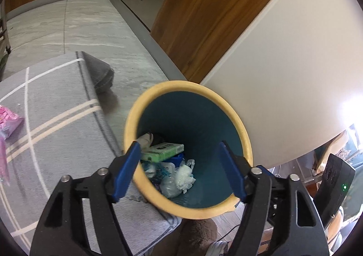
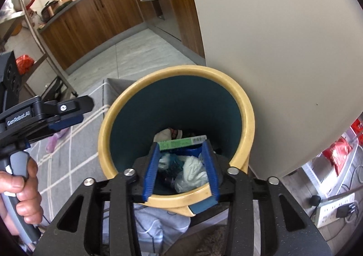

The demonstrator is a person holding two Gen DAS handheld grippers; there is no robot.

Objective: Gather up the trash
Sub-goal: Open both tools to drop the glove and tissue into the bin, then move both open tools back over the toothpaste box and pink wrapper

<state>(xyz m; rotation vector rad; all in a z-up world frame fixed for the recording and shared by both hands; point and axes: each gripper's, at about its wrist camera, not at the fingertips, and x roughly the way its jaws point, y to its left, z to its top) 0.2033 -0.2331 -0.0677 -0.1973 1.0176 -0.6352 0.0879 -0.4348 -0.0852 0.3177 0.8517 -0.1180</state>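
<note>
We look down into a teal bin [image 1: 192,119] with a thick yellow rim, standing on the floor against a white panel [image 1: 283,63] at the edge of a grey striped rug [image 1: 56,108]. Inside it lie a green-and-white carton [image 1: 163,151], crumpled white tissue [image 1: 185,176], clear plastic and something blue. Our left gripper [image 1: 179,172] hangs over the bin's mouth, spread wide and holding nothing. Our right gripper [image 2: 181,172] hovers over the near rim, moderately open and also bare. A pink packet [image 1: 9,123] lies on the rug, well apart from the bin.
</note>
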